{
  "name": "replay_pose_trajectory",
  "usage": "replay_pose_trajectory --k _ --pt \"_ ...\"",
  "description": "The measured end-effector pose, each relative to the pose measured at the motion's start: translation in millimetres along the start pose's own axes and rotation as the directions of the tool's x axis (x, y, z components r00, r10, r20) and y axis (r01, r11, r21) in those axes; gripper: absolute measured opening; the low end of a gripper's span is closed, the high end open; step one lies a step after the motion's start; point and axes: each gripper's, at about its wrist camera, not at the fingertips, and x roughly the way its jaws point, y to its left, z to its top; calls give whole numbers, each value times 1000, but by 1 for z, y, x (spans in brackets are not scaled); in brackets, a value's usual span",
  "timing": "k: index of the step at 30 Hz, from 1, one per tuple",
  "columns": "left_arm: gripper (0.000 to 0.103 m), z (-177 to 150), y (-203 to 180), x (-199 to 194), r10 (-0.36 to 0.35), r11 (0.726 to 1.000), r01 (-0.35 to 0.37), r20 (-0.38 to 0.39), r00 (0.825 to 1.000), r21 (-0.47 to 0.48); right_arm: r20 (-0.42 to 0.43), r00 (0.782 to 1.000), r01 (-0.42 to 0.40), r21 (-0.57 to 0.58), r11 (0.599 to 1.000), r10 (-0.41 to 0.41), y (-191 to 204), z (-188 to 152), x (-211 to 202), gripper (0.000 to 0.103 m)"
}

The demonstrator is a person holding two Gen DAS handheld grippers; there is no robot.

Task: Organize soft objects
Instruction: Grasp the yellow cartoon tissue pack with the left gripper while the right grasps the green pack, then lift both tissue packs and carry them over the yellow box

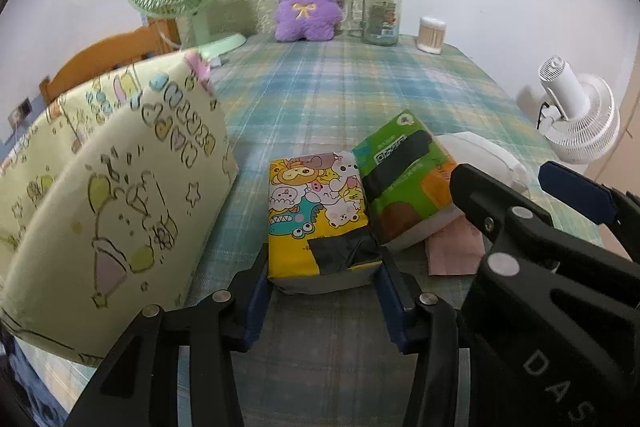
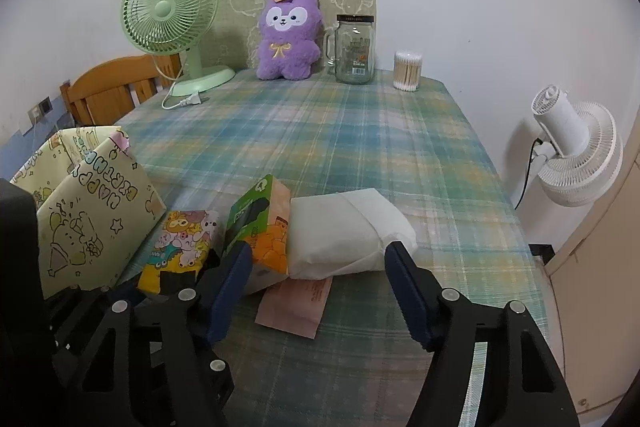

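Your left gripper (image 1: 324, 291) has its jaws clenched on the cartoon tissue pack (image 1: 316, 215), on the tabletop (image 1: 320, 99) beside the green pack (image 1: 404, 179). Your right gripper (image 2: 316, 267) jaws are released around the white pack (image 2: 340, 231).

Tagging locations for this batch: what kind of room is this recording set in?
Most likely a bedroom at home: a plaid-covered surface against the wall, a wooden headboard beside it, a purple plush toy and a green desk fan at the back.

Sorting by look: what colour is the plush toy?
Purple, with a white face; the plush shows best in the right wrist view.
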Motion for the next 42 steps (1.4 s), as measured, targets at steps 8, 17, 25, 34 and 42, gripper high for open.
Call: replay_pose_trajectory --k 8,17,25,34,42 --pt "49 10 -2 7 -39 998 40 -32 999 56 -5 1000 -5 -5 1000 5 0 5 2 65" --pt "49 19 -13 17 -190 976 197 -80 978 91 -31 1000 -2 1 1000 2 -7 12 17 64" --pt "49 18 -16 12 -150 980 152 -30 988 127 -53 999 6 -10 1000 -7 -3 7 28 44" --pt "49 16 -7 16 -94 988 97 -32 995 117 -51 999 1 5 1000 -1 -1 3 28 22" --pt "49 11 -7 1 -97 987 96 -1 995 127 -31 999 -28 33 999 29 0 -2 11 17"
